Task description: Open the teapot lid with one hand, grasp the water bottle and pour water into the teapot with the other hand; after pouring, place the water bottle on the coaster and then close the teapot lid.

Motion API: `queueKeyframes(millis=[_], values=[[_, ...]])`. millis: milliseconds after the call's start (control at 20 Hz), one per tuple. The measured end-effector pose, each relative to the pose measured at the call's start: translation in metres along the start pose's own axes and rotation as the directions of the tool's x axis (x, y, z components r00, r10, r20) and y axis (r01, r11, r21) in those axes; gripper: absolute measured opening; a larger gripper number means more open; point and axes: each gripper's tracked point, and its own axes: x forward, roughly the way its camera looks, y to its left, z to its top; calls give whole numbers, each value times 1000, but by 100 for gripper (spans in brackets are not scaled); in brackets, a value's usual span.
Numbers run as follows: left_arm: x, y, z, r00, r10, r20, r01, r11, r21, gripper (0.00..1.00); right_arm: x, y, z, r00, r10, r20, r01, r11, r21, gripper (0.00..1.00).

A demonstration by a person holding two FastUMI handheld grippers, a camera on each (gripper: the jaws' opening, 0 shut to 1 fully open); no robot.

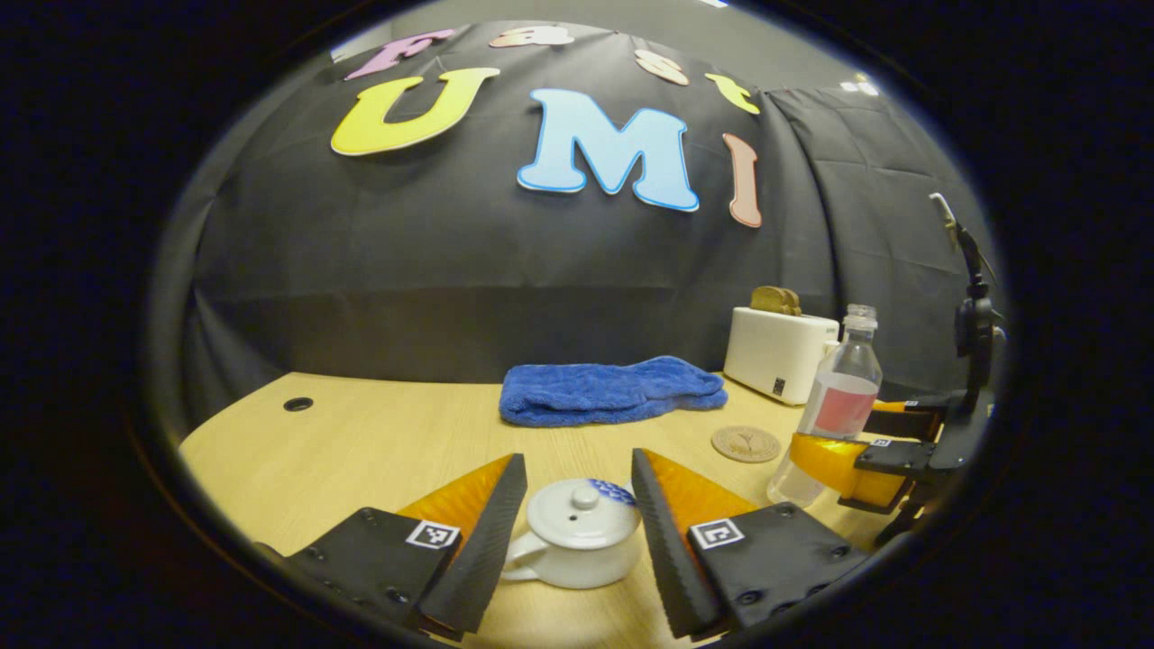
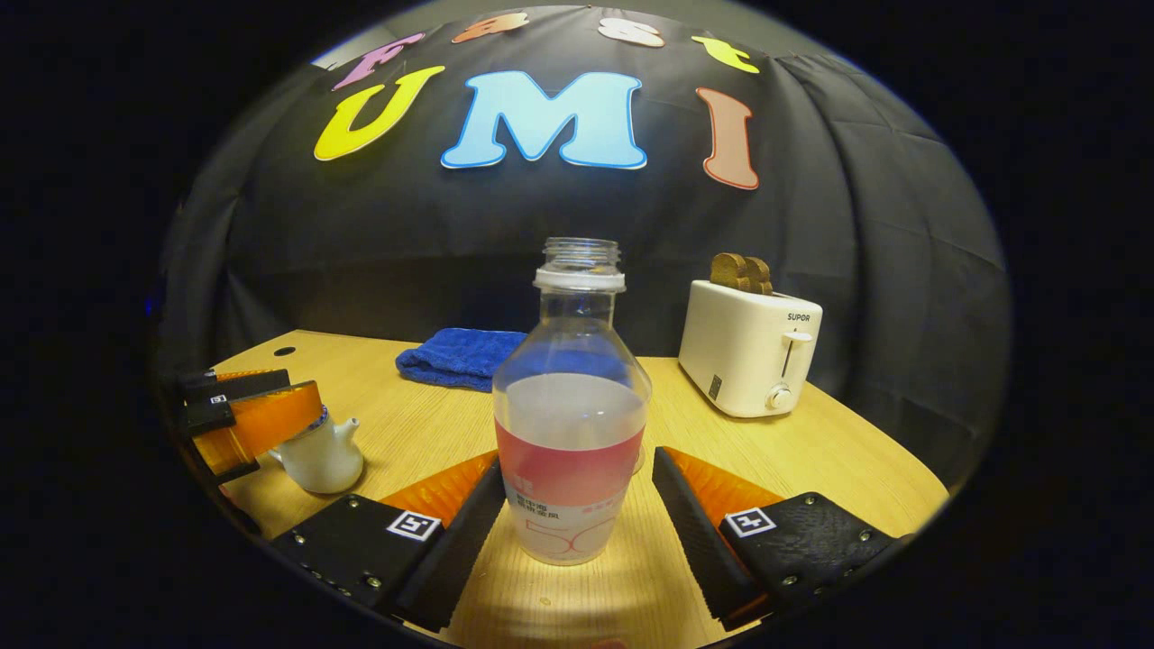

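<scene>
Two vessels stood apart on the bench (image 2: 793,460), each bracketed by its own tool. The teapot (image 1: 572,541) sat low in the left gripper view, lid (image 1: 581,512) seated on it, knob up, and the left gripper (image 1: 577,532) had its fingers spread to either side of the pot, clear of it; that spacing suited a descent onto the lid knob, judged as the first step not yet made. The water bottle (image 2: 571,424) stood upright and uncapped, about half full, in the right gripper view. The right gripper (image 2: 577,518) had its fingers spread around the bottle's lower body with a gap showing on both sides, so nothing was pinched. Going low on the bottle probably kept the neck free for tipping. The coaster (image 1: 746,443) lay bare between bottle and blue towel (image 1: 613,390), near enough to serve as the landing spot after pouring. Behind them, a white toaster (image 2: 748,347) with bread in its slots stood by the black wall, well away from the work.
</scene>
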Motion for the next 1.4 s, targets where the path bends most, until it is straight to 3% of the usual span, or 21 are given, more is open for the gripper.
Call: queueKeyframes(millis=[150,600,650,750,800,1050,1300,1400], values=[[0,-1,2,1000,-1,19,1,1000,8,63,0,2,-1,1000,-2,-4,2,1000,-8,99],[-3,-14,2,999,-6,39,0,990,138,63,2,3,-6,1000,-7,-16,6,1000,-20,99],[-2,-17,2,999,-7,41,2,991,137,51,2,3,-7,1000,-7,-15,7,1000,-21,99],[-1,-18,1,999,-4,41,-1,991,136,42,2,4,-7,1000,-4,-15,3,1000,-18,99],[-1,-18,-1,999,-2,38,-3,990,138,46,3,3,-6,1000,-5,-17,5,1000,-15,99],[1,-20,-3,1000,18,12,-20,985,171,43,2,5,-6,1000,0,-17,-1,1000,-11,93],[0,-21,-5,999,34,1,-33,985,171,48,1,6,-4,1000,-1,-11,1,1000,-18,92],[0,-12,0,997,76,26,-80,980,181,39,1,7,-5,1000,-2,-14,2,1000,-14,92]])
